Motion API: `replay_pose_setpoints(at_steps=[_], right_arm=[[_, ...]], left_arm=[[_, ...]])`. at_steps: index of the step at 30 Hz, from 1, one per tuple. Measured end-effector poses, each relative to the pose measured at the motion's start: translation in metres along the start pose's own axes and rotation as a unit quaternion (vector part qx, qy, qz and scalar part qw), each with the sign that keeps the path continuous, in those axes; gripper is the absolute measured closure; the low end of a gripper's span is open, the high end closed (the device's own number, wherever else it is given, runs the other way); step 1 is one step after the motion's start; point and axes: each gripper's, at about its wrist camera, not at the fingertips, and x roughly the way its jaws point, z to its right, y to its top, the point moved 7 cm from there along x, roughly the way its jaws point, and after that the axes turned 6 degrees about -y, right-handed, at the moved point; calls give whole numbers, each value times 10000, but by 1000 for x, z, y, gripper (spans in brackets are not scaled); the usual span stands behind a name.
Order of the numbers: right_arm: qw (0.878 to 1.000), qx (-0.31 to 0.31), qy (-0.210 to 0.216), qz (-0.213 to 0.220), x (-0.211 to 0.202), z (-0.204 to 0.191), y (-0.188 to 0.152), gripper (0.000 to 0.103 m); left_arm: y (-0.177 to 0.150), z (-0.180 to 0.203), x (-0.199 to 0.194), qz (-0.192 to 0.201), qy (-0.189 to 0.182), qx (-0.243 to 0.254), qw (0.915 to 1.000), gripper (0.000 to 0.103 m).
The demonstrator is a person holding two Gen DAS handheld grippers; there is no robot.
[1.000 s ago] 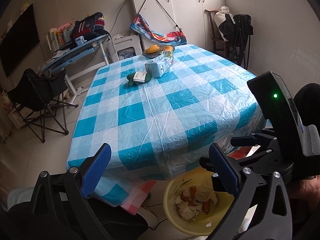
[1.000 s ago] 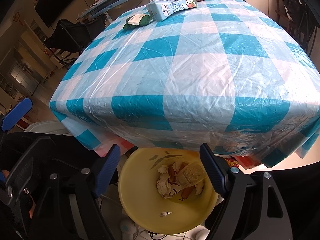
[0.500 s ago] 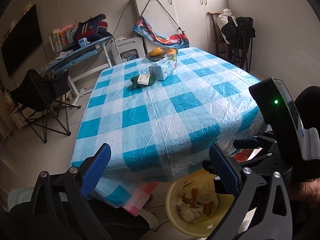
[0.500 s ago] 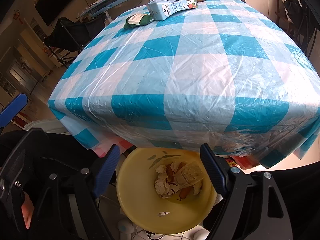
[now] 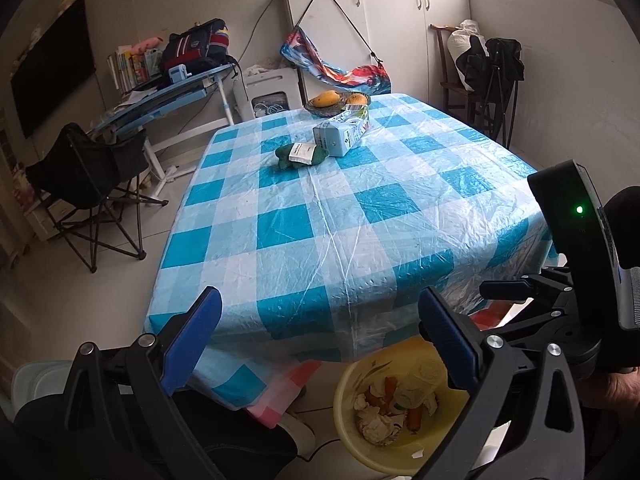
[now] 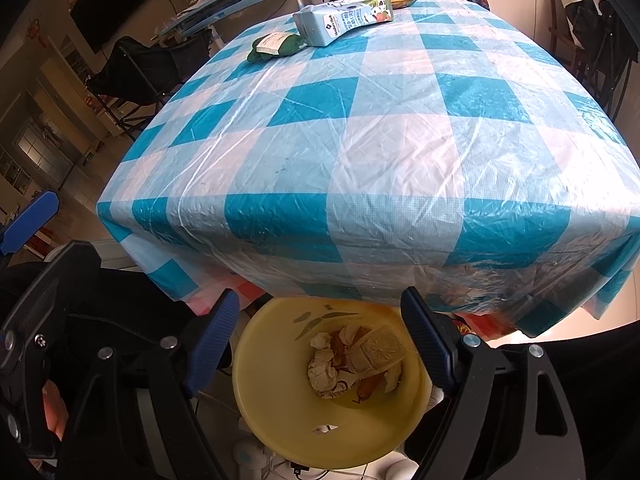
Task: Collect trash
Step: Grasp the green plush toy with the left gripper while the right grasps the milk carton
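Bin below the table's near edge, both my grippers empty.
My right gripper (image 6: pixel 320 336) and left gripper (image 5: pixel 318 336) gape over the yellow bin (image 6: pixel 280 412); the carton (image 5: pixel 340 132) lies flat, pointing away, far across the bare tablecloth (image 5: pixel 340 220).

So the desk (image 6: pixel 400 140) is the anchor here. Bin (image 6: pixel 280 420) sits on the floor just under its near edge, scraps (image 6: pixel 352 364) piled inside. At the desk's far end lies a carton (image 6: pixel 340 20), a small bag (image 6: pixel 276 45) just left of it, and a fruit bowl (image 5: pixel 324 109) behind the carton. A folding chair (image 5: pixel 88 176) stands off the desk's left side.
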Motion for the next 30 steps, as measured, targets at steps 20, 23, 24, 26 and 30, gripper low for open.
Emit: replay_pose_setpoints(at_steps=[20,23,24,26,30], right_arm=[[9904,335,301,1306,-57,-2,145,10],[9910,687,317,1107,-26,8,181,10],[9908,799,257,1060,-14,12,194,10],[9901,1009,118,965,9,17,217,10],[9879,1387,-220,662,58,26,258,10]], left_arm=[[92,-121,40,235,125,-2080,9778,7],[87,-133,58,177,206,-2325,9722,7],[81,-135,65,115,218,-2387,9708,7],[69,-136,80,-138,198,-2512,9676,7],[73,-135,91,-185,34,-2518,9676,7]])
